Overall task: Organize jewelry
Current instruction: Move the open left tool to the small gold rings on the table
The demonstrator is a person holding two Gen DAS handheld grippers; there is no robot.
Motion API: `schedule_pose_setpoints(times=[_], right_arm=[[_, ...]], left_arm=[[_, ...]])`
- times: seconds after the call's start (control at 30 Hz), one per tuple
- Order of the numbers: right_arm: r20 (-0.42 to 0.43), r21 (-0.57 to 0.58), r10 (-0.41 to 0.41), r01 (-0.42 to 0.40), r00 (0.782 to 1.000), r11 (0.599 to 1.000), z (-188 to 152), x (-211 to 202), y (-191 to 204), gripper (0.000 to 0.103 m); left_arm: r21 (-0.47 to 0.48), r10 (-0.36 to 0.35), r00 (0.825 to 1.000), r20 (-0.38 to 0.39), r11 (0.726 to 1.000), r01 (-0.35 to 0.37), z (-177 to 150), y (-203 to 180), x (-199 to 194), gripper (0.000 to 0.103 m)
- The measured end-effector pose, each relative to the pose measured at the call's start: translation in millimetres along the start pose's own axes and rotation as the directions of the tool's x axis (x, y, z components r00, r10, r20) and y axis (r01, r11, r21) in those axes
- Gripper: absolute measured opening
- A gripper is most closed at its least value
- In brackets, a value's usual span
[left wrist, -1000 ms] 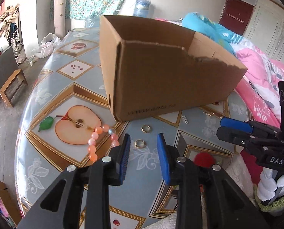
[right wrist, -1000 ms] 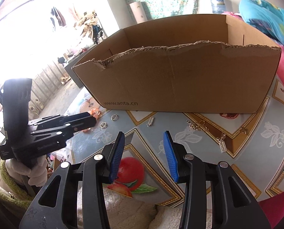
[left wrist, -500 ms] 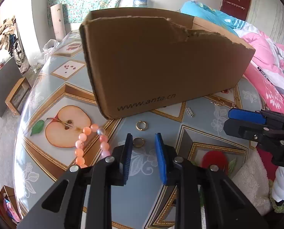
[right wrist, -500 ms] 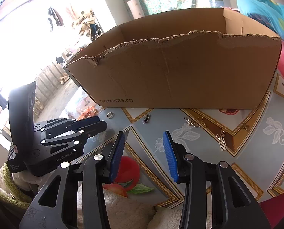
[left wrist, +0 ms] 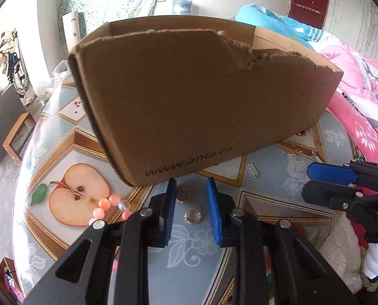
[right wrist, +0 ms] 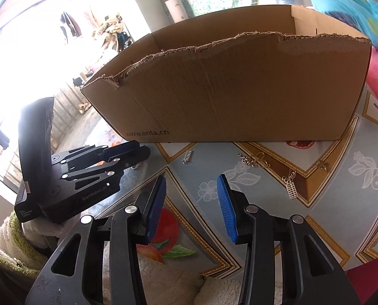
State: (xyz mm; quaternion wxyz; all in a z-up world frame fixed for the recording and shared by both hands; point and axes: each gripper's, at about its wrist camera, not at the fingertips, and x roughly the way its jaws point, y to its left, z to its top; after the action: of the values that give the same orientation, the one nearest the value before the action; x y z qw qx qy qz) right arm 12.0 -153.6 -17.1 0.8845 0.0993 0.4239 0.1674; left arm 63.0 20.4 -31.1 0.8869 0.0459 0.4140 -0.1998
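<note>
My left claw (left wrist: 192, 209), narrowed but empty, straddles a gold ring (left wrist: 193, 216) lying on the desk (left wrist: 184, 267) before the cardboard box (left wrist: 201, 96). I should lower squarely, then pinch.

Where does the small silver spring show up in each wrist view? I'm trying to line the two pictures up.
Left wrist view: the silver spring lies right of centre on the table, near the cardboard box.
Right wrist view: the spring lies left of centre, just below the box's wall.
Shared landmark: the "www.anta.cn" print on the box.
</note>
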Motion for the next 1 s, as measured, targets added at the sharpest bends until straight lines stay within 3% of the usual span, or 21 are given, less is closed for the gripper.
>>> schedule_pose_setpoints(times=[0.3,0.57,0.67,0.83,1.0], right_arm=[[0.006,0.024,-0.023,0.023,1.000,0.999,0,-2,-12,0.039],[0.012,0.033,-0.031,0.030,0.999,0.999,2,-3,-18,0.039],[0.013,0.038,-0.030,0.029,0.999,0.999,1,-5,-23,0.039],[0.022,0.046,-0.040,0.039,0.999,0.998,1,-11,-30,0.039],[0.022,0.055,-0.041,0.040,0.999,0.998,0,-11,-34,0.039]], left_arm=[[0.060,-0.140,0.990,0.003,0.988,0.140,-5,-38,0,0.019],[0.112,-0.115,0.993,0.038,0.988,0.111,10,-50,6,0.019],[0.135,-0.131,0.991,0.009,0.983,0.129,13,-55,18,0.019],[0.149,-0.217,0.976,-0.017,0.965,0.217,7,-63,14,0.019],[0.148,-0.221,0.975,-0.027,0.964,0.223,-1,-67,2,0.019]])
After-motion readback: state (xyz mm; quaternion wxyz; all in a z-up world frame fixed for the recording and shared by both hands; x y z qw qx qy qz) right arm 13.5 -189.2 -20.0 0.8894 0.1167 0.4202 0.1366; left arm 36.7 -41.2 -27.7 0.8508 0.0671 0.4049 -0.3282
